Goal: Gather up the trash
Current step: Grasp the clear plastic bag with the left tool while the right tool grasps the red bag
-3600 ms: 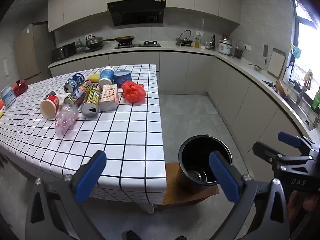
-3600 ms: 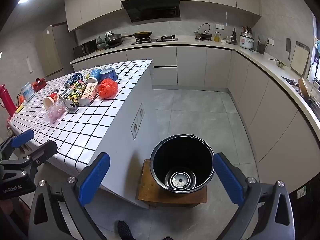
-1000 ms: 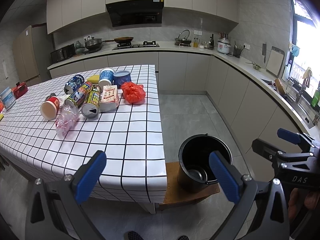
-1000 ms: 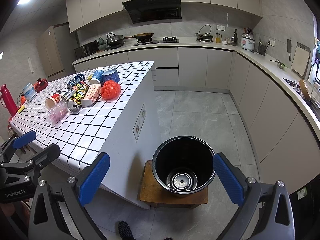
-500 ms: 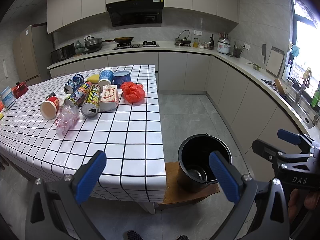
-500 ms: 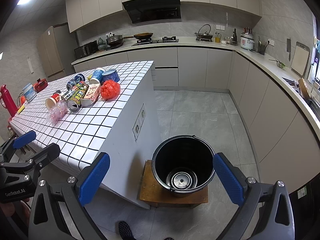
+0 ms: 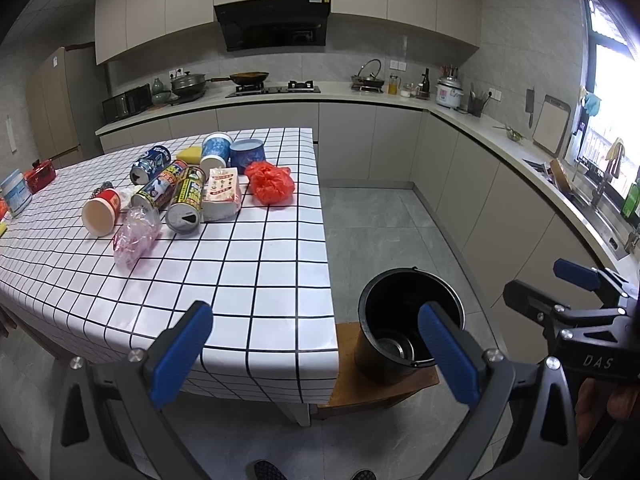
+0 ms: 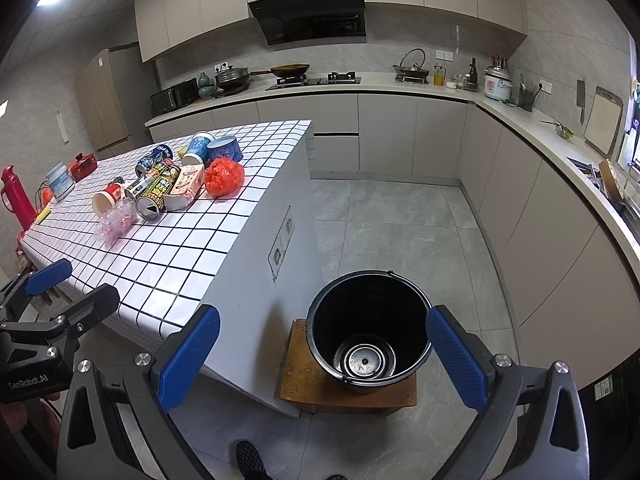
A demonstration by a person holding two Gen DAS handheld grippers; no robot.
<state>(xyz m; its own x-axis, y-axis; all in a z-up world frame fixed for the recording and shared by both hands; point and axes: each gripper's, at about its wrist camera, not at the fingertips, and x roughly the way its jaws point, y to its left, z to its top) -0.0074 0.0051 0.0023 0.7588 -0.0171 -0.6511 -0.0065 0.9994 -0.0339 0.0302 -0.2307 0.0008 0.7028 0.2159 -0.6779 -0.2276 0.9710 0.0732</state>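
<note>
Trash lies in a cluster on the checked table [image 7: 248, 280]: several cans [image 7: 186, 200], a red paper cup [image 7: 102, 212], a white carton [image 7: 222, 196], a red plastic bag [image 7: 270, 182], a crumpled clear bag [image 7: 134, 236] and two blue cups [image 7: 214, 150]. The cluster also shows in the right wrist view [image 8: 160, 188]. An empty black bucket [image 8: 368, 340] stands on a wooden stool [image 8: 304, 376] beside the table. My left gripper [image 7: 316, 354] is open and empty over the table's near edge. My right gripper [image 8: 322, 358] is open and empty above the bucket.
Kitchen counters [image 7: 460, 116] run along the back and right walls with a stove, pots and a rice cooker. A red thermos [image 8: 16, 196] and small containers stand at the table's far left. Grey tiled floor [image 8: 392, 224] lies between table and counters.
Nothing has visibly changed; both grippers hold nearly the same position, open.
</note>
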